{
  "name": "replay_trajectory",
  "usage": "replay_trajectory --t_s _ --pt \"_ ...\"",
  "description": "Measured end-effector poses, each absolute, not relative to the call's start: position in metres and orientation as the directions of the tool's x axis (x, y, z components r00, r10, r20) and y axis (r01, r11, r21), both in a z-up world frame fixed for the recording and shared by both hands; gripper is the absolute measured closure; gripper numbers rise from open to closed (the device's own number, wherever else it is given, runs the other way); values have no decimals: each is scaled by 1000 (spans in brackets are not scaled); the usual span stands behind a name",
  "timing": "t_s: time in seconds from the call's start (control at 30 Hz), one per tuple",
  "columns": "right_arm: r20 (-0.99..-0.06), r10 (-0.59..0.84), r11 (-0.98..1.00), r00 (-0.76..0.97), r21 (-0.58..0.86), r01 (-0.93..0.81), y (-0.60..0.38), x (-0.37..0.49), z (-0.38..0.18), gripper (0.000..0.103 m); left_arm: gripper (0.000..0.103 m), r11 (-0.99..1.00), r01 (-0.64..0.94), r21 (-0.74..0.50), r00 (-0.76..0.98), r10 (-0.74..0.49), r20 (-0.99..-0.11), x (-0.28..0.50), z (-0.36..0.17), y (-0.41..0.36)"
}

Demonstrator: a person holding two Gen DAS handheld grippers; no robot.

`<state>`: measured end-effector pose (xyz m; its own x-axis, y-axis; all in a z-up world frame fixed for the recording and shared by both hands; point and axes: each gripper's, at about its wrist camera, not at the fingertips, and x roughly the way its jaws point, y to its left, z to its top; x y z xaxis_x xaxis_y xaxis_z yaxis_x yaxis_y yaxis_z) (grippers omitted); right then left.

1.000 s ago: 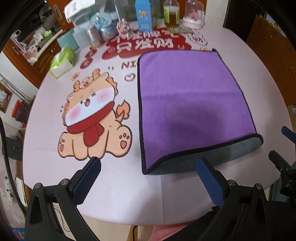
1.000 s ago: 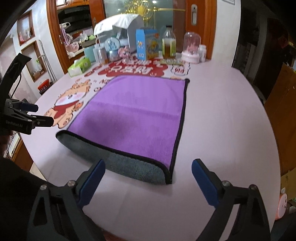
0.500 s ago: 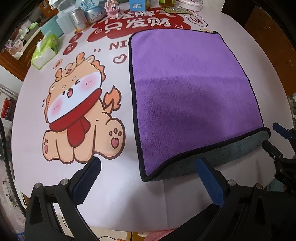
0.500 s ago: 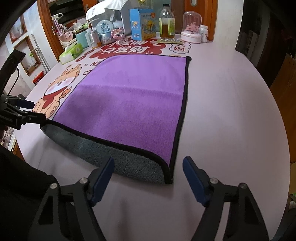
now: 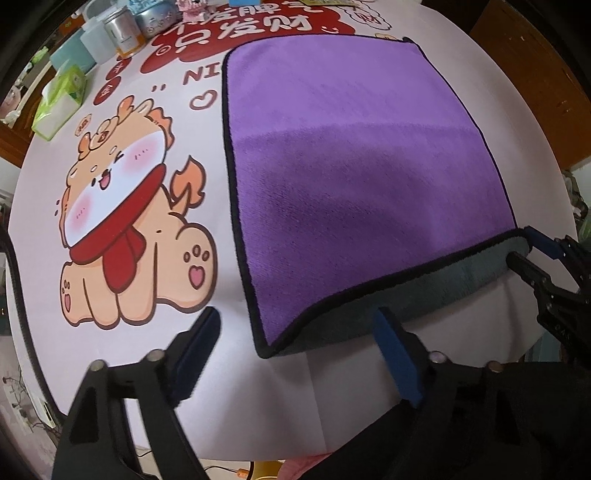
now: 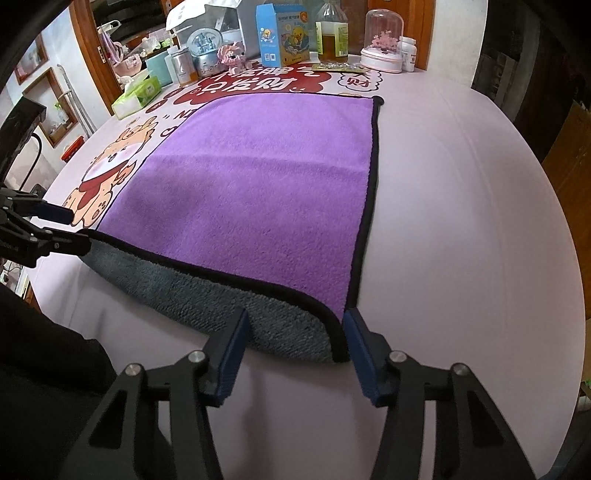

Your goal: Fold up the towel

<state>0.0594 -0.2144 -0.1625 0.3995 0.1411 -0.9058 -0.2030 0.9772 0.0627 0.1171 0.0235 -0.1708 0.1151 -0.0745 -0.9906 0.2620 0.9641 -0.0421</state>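
Observation:
A purple towel [image 5: 354,162] with a black hem lies folded on the table, its grey underside showing along the near fold; it also shows in the right wrist view [image 6: 266,192]. My left gripper [image 5: 295,328] is open, its fingers straddling the towel's near left corner. My right gripper [image 6: 295,325] is open, its fingers on either side of the near right corner [image 6: 332,343], close to the cloth. Each gripper also shows at the edge of the other's view.
The round table has a pink cloth with a cartoon dog print [image 5: 125,236] left of the towel. Jars, a tissue pack [image 6: 136,96], a blue carton [image 6: 282,33], a bottle and a glass dome [image 6: 382,40] stand along the far edge.
Both grippers have moved down and forward to the towel's near corners. The right gripper's fingers have narrowed around its corner.

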Motion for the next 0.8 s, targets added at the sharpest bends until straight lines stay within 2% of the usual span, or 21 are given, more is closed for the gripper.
replay_trajectory --t_s 0.37,0.5,0.6,0.8 --pt "-903 126 980 412 49 -193 -216 54 -161 64 67 958 279 -65 93 -94 -991 117 -175 22" --pt "-902 126 980 413 48 -193 -217 54 -160 69 87 955 287 -71 92 -101 -991 116 -180 18" --pt "-900 122 981 417 45 -190 -218 52 -159 74 93 953 294 -70 92 -101 -991 112 -182 15" --pt "-900 112 983 422 38 -180 -219 48 -157 86 96 951 301 -68 99 -102 -990 107 -181 11"
